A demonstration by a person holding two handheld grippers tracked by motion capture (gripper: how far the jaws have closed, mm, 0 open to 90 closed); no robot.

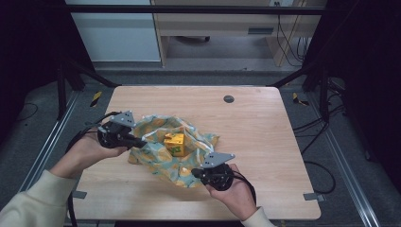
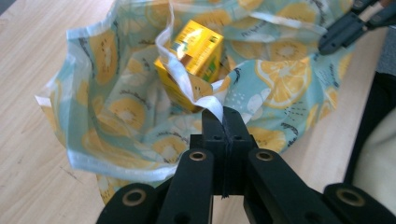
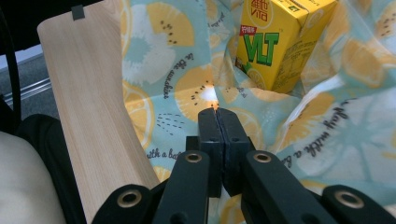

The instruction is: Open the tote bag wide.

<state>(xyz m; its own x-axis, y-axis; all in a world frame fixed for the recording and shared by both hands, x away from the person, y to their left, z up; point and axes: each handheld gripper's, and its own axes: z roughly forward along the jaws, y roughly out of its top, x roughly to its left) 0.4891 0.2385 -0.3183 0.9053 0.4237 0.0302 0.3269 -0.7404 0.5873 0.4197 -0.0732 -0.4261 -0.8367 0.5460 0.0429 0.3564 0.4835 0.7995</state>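
A light-blue cloth printed with lemon slices lies crumpled on the wooden table. A yellow drink carton stands in its middle, green letters on its side. My left gripper is at the cloth's left edge, shut on a white-hemmed corner that rises in front of the carton. My right gripper is at the cloth's near right edge, shut on a fold of the cloth. The right gripper's tips also appear at the top right of the left gripper view.
A small dark round grommet sits in the table's far side. Bare wood surrounds the cloth on the right and far side. Black frame bars and cables stand beyond the table edges.
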